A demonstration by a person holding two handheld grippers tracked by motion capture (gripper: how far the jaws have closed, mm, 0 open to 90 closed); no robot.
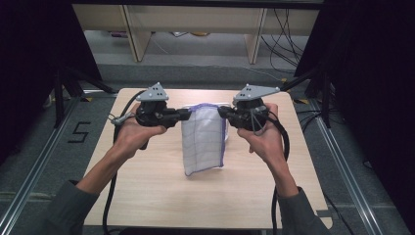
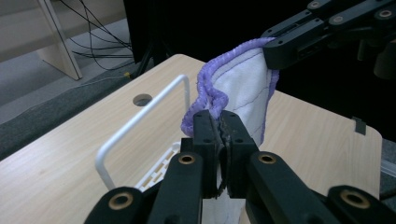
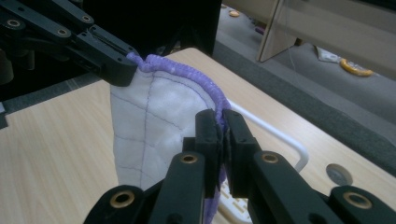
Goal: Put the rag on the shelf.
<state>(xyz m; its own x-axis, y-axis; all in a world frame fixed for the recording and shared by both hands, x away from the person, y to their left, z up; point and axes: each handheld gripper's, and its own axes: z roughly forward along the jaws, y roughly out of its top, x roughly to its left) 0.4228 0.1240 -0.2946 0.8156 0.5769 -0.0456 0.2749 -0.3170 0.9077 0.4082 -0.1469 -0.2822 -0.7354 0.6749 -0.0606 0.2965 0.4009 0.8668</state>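
Grippers first: left gripper (image 1: 187, 114) is clamped on the top left corner of the cloth (image 1: 203, 142), jaws pressed tight w/ purple hem between them, as the left gripper view shows close up (image 2: 219, 133). Right gripper (image 1: 221, 112) is likewise closed on the top right corner of the cloth; the right gripper view has its jaws (image 3: 221, 135) pinched over the hem. Each gripper view also shows the other gripper farther off, biting the opposite corner (right gripper (image 2: 275, 51), left gripper (image 3: 123, 70)).

Left hand (image 1: 134, 132) and right hand (image 1: 264, 137) wrap the gripper bodies, forearms coming in from the near edge, grey sleeves. Grey three-cornered plates sit on top of both grippers; black cables trail down toward the person.

Cloth: white quilted, thin stitched grid lines, purple edging. Held up between the two grippers over mid table (image 1: 147, 196), top edge slack betw. the jaws, rest hanging down; lower end looks near or on the tabletop, can't tell if touching.

White wire rack (image 2: 140, 126) stands on the table just behind the cloth, rounded handle loop up, slotted base partly hidden by the jaws; also seen behind the cloth in the right gripper view (image 3: 280, 135).

Table is light wood, w/ a round cable hole (image 2: 142, 99) beyond the rack. Grey floor around the table, wooden furniture legs and loose cables beyond its far edge.
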